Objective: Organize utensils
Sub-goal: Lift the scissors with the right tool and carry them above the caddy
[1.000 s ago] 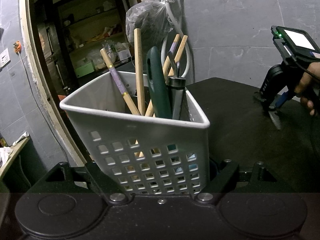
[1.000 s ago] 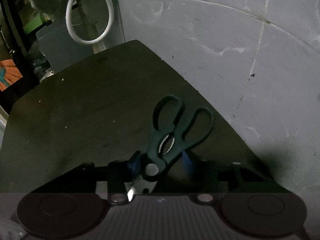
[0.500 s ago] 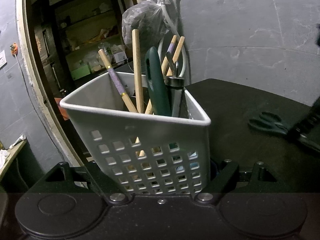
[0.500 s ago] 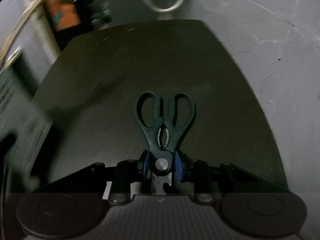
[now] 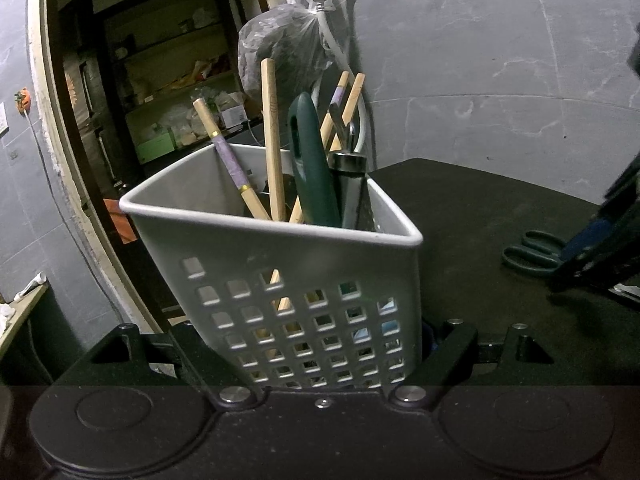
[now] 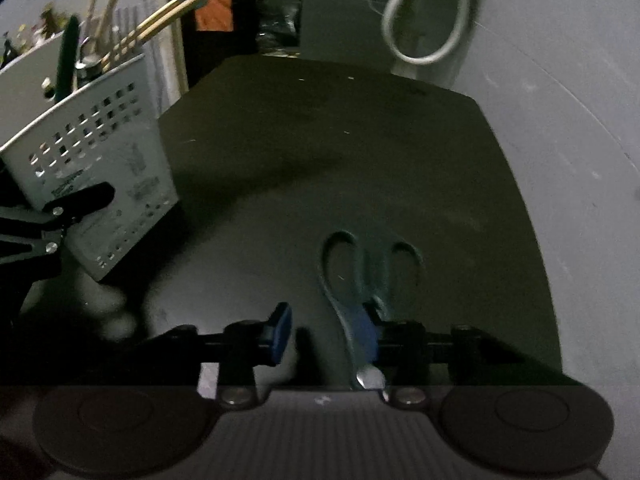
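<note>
The black table bears the white basket, clamped in the left gripper at six o'clock; right gripper jaws are opening, scissors against its three-o'clock pad, the other pad clear

Grey perforated basket w/ upright utensils; dark-green scissors flat on tabletop.

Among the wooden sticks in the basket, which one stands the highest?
The plain stick beside the dark green handle in the basket; its tip tops the others and it has no purple band.
</note>
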{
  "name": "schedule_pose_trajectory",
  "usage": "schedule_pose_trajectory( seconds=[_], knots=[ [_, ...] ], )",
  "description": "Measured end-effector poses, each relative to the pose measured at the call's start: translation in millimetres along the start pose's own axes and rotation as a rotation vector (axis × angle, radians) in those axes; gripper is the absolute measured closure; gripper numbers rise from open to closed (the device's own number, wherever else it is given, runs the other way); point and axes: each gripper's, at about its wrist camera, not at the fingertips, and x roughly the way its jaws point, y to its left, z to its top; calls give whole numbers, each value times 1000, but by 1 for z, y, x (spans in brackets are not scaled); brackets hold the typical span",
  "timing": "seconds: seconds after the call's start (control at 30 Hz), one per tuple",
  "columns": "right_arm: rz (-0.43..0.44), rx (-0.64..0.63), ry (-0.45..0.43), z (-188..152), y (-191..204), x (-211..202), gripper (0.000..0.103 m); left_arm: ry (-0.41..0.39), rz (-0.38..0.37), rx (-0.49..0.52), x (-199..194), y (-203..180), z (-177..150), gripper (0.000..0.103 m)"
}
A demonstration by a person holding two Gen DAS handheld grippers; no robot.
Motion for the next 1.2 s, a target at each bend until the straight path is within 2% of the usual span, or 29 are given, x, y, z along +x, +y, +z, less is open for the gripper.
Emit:
schedule_pose_trajectory(
  seconds=[0.3,0.5,0.6,0.63,0.73,0.8,0.93,1.07,1.2],
  knots=[
    [18,50,36,18,-15,30,68,-1,-1,1,0,0,0,19],
    [54,81,58,23,-28,40,76,0,-1,1,0,0,0,20],
    [67,85,53,25,-30,45,88,5,-1,1,1,0,-1,20],
    [73,87,55,25,-30,45,95,6,-1,1,1,-1,-1,20],
    [84,97,67,27,-33,46,97,7,-2,0,1,-1,0,20],
    [112,147,68,30,-41,46,98,7,-2,1,1,-1,0,20],
    [194,291,15,34,-60,35,98,7,-1,0,1,-1,0,20],
    [320,468,-87,31,-88,14,97,6,-1,1,1,-1,0,20],
    [387,529,-215,19,-102,-3,97,7,-2,1,1,-1,0,20]
  ],
)
